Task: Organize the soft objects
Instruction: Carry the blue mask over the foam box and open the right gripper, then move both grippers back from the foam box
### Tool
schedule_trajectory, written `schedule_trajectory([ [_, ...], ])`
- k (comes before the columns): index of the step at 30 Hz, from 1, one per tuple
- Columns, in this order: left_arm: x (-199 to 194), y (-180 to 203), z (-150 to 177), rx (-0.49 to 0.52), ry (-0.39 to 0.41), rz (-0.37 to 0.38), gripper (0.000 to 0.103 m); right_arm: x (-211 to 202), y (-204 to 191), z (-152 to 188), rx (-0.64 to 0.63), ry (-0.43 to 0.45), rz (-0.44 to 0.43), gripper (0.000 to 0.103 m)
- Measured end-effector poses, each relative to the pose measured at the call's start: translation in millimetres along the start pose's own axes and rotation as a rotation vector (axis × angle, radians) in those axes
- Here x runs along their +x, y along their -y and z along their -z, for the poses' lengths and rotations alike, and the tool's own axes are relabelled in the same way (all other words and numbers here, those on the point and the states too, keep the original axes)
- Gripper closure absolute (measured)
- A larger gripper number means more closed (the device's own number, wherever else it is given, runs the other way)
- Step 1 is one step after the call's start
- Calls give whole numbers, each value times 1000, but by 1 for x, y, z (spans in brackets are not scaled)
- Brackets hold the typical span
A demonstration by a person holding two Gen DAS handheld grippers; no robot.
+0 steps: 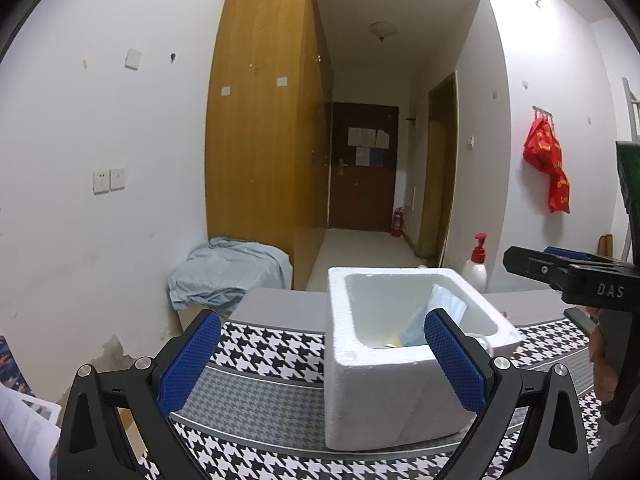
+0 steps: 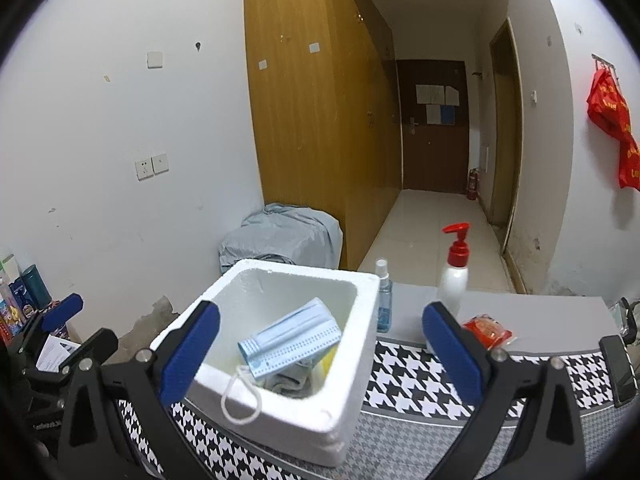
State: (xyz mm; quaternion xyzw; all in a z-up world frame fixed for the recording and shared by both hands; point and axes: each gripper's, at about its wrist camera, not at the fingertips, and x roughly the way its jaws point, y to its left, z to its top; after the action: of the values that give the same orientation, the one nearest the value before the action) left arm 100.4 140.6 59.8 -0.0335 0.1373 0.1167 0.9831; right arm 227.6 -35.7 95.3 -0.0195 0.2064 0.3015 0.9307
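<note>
A white foam box (image 1: pixel 384 392) stands on the houndstooth-patterned table; it also shows in the right wrist view (image 2: pixel 304 412). Inside it lie a stack of light blue face masks (image 2: pixel 292 336) with a white ear loop (image 2: pixel 240 400) hanging over the front rim, grey cloth (image 2: pixel 290 382) and something yellow under them. My left gripper (image 1: pixel 322 360) is open and empty, just in front of the box. My right gripper (image 2: pixel 320 354) is open and empty, above the box's right side. The right gripper also shows at the right edge of the left wrist view (image 1: pixel 568 272).
A white pump bottle with a red top (image 2: pixel 454 276), a small blue spray bottle (image 2: pixel 383 300) and a red packet (image 2: pixel 488 330) sit on the table behind the box. A grey cloth-covered object (image 2: pixel 284 236) stands by the wooden wardrobe (image 2: pixel 312 120). Bottles and papers (image 2: pixel 24 300) lie at the left.
</note>
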Motion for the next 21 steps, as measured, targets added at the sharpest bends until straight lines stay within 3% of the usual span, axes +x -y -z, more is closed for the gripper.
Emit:
schedule_trajectory([
  [21, -38, 55, -8, 61, 55, 72, 1, -83, 27, 29, -17, 112, 85, 0],
])
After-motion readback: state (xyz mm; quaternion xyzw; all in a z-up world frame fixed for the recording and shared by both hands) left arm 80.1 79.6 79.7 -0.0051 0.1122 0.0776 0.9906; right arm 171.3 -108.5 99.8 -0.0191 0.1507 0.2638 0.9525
